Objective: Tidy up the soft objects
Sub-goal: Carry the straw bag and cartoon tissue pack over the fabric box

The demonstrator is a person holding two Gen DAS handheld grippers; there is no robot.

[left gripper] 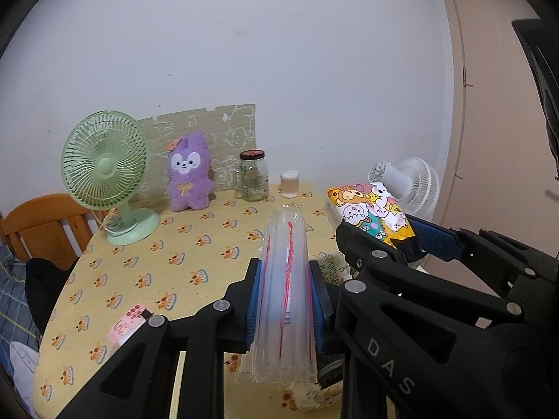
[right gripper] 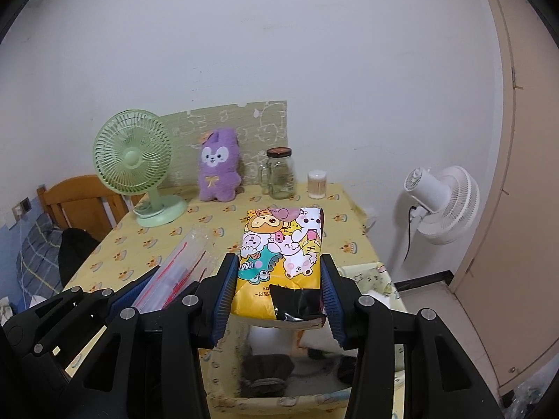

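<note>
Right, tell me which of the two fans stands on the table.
The green fan, on its round base beside the purple plush. The white fan stands on a pole past the table's right edge.

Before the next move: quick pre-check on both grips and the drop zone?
1. Left gripper shut on the clear bag pack: ok.
2. Right gripper shut on the cartoon pack: ok.
3. Both packs lifted off the table: ok.
4. Fabric bin below the cartoon pack, open top: ok.
5. Room left in the bin: cannot tell; dark and white items already lie inside.
6. Plush toy and green fan clear of both grippers: ok.
</note>
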